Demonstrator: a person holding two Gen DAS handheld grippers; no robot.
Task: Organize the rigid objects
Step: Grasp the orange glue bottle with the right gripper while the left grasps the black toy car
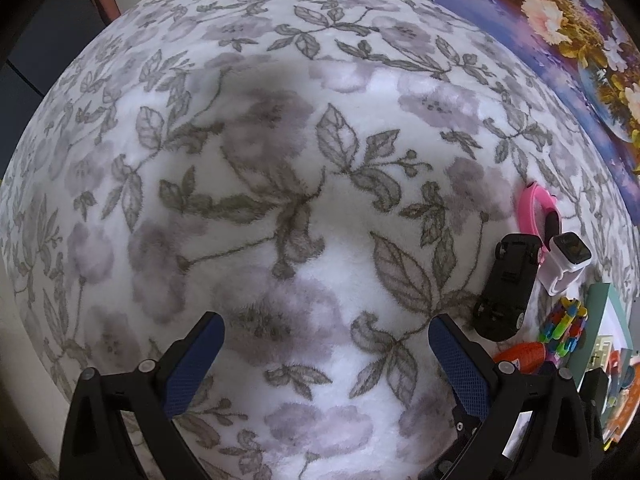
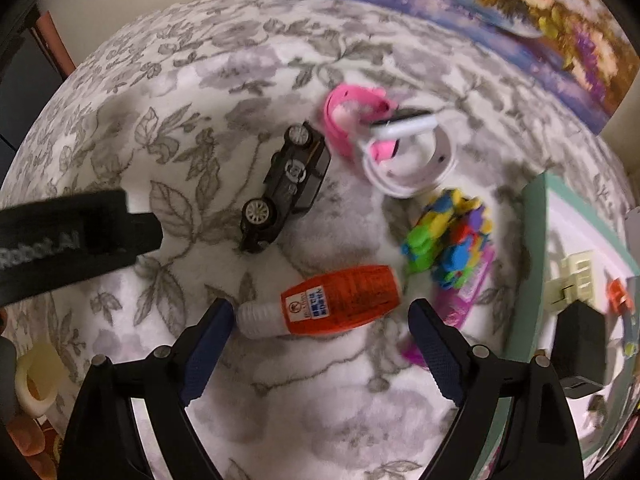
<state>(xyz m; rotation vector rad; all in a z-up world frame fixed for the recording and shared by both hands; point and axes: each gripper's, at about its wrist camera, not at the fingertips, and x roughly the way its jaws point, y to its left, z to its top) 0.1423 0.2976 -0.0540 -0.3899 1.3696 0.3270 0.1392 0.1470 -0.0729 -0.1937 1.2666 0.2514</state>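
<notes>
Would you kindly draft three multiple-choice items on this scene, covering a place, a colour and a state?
1. Where does the orange bottle lie?
A. just ahead of the right gripper
B. inside the box
C. on the toy car

2. What colour is the toy car?
A. red
B. black
C. white

3. How do the left gripper jaws stand?
A. shut on a watch
B. shut, holding nothing
C. open, holding nothing

Answers: 1 A, it lies on the blanket just ahead of the jaws; 2 B, its body is black; 3 C, only blanket shows between them.

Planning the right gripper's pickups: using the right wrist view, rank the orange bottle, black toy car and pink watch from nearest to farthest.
1. orange bottle, lying just ahead of the right gripper.
2. black toy car, ahead, left.
3. pink watch, farthest back.
</notes>
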